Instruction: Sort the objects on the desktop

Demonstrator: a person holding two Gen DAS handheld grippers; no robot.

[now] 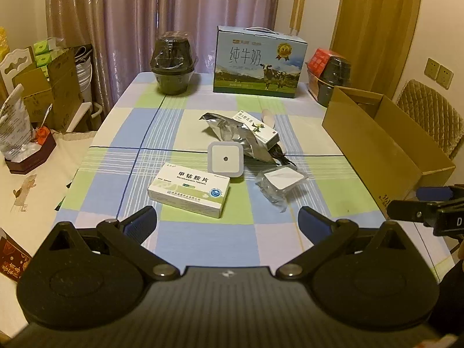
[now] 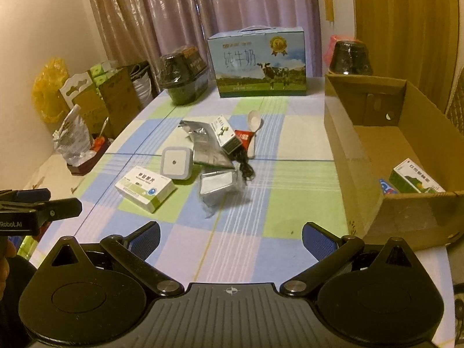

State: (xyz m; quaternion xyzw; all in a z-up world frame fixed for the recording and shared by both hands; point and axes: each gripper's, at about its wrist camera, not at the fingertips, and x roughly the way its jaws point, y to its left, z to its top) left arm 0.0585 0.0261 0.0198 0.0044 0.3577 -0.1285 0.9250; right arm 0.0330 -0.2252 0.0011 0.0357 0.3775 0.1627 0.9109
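Tablets, white-green cardboard box, lie just ahead of left tool, long axis slanting rightwards; both tools, right tool included, spread wide, empty; brown cardboard carton far right.

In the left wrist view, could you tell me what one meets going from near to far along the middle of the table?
Left gripper → white medicine box → square night light → crumpled foil bag → milk carton.
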